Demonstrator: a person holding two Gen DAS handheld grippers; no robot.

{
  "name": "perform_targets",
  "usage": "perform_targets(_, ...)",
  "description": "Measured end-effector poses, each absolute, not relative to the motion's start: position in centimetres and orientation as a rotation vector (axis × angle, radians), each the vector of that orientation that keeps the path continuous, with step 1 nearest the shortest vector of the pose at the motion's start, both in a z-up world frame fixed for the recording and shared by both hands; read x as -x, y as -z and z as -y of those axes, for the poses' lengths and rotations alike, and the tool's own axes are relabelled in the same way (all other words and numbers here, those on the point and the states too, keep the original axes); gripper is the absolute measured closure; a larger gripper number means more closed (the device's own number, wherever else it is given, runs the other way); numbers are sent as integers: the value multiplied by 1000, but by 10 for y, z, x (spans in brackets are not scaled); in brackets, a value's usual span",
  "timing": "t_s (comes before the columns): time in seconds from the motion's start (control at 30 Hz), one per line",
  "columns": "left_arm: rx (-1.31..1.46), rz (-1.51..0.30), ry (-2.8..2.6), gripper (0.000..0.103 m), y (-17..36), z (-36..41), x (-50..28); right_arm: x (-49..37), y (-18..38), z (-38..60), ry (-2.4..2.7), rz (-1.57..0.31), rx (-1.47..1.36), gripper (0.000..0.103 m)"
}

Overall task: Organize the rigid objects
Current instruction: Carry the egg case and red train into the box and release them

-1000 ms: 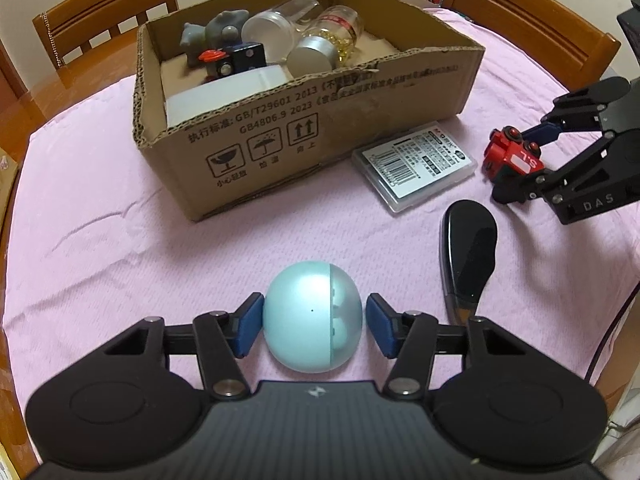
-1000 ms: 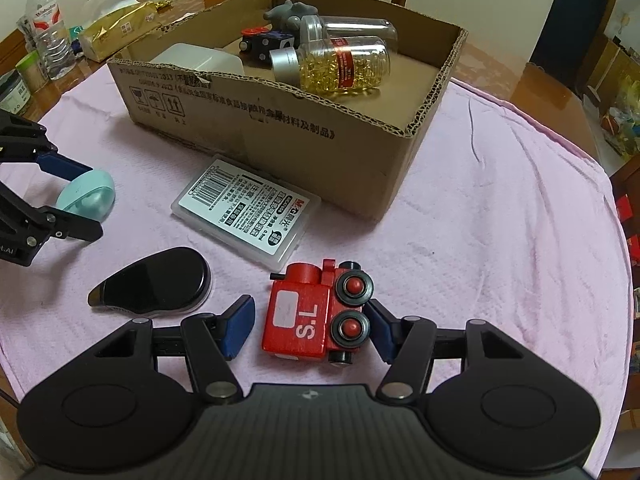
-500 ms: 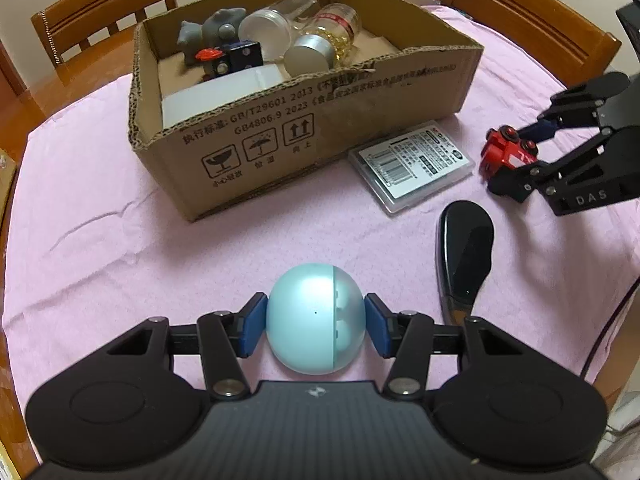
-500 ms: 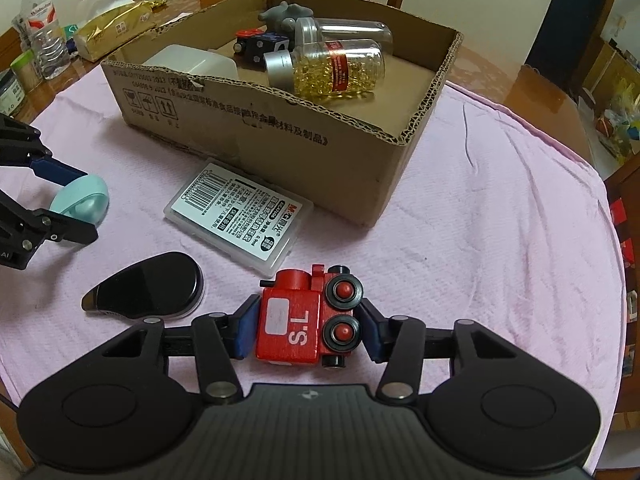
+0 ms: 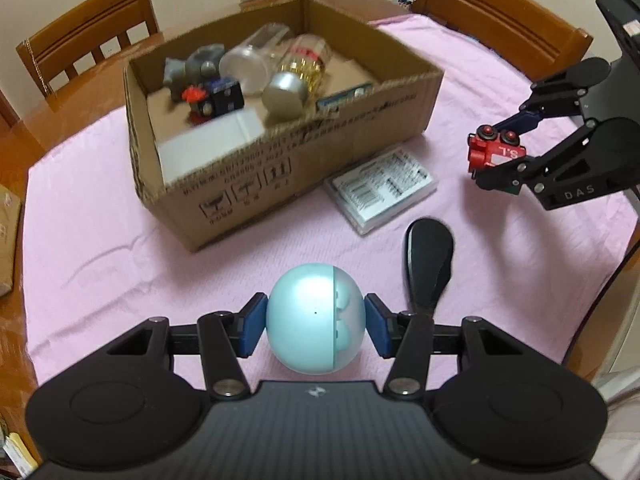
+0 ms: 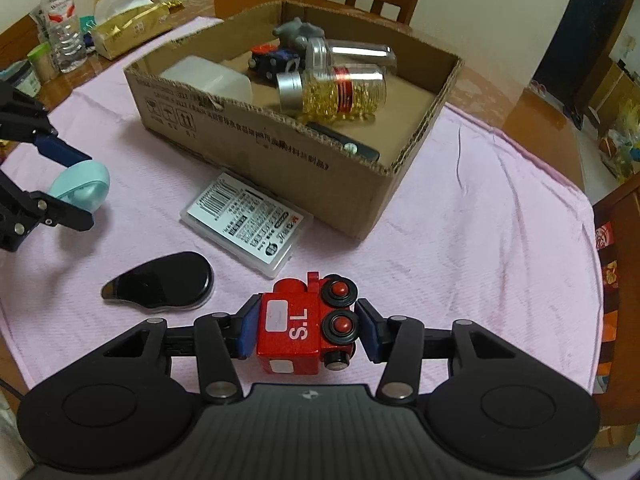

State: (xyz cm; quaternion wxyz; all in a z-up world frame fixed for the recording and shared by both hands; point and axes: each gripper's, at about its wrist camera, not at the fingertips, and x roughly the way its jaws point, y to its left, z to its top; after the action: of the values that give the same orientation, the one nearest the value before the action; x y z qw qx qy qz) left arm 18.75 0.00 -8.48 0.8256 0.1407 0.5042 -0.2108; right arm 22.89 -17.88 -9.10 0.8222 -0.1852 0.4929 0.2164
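My left gripper (image 5: pixel 316 326) is shut on a pale blue egg-shaped case (image 5: pixel 315 324) and holds it above the pink cloth. My right gripper (image 6: pixel 306 330) is shut on a red toy train (image 6: pixel 306 324) marked "S.L" and holds it off the table; the train also shows in the left wrist view (image 5: pixel 496 154). The blue case shows at the left of the right wrist view (image 6: pixel 82 188). The open cardboard box (image 5: pixel 288 168) stands ahead and holds two jars, a grey toy, a dark toy and a white box.
A clear plastic card case (image 5: pixel 380 188) and a flat black oval object (image 5: pixel 428 258) lie on the pink cloth (image 6: pixel 480 216) in front of the box. Wooden chairs (image 5: pixel 92 32) stand behind the table. Bottles and a gold packet (image 6: pixel 128 28) sit at the far left.
Both grippers have closed on their objects and lifted them off the cloth. The views have risen, so I see deeper into the box.
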Motion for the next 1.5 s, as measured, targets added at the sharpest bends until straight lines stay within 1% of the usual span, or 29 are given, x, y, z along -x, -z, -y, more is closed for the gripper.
perform_targets(0.23,-303,-973,484,51,36,14,-204,-231,46,181,-510,-982,398,49)
perform_targets(0.43,-314,-859,489,51,11,35,-239,-240,17,181,-539,-924,403,49)
perform_targets(0.63,-293,-880,463,51,31,49,-280,-260,0,177,-540,-865,409,49)
perform_targets(0.83,-264,-932,444,51,54,49,-290,-285,-4,173,-531,-857,399,49)
perform_targets(0.9,-259,-912,425,46,55,48,-287,-292,-3,173,-536,-863,389,49)
perform_targets(0.93,-254,-902,417,38,54,47,-286,-296,-2,173,-536,-865,388,49)
perform_targets(0.97,-244,-895,407,32,52,45,-285,-305,0,170,-534,-872,391,49)
perform_targets(1.0,-228,-885,394,23,50,43,-284,-305,0,170,-534,-872,391,49)
perform_targets(1.1,-199,-845,368,15,41,34,-279,-323,4,167,-530,-880,381,49)
perform_targets(1.13,-193,-836,349,9,37,31,-276,-328,5,166,-529,-882,379,49)
perform_targets(1.27,-186,-790,279,6,24,19,-265,-345,7,162,-526,-877,381,49)
perform_targets(1.5,-116,-762,189,5,9,-9,-246,-398,16,149,-492,-879,393,49)
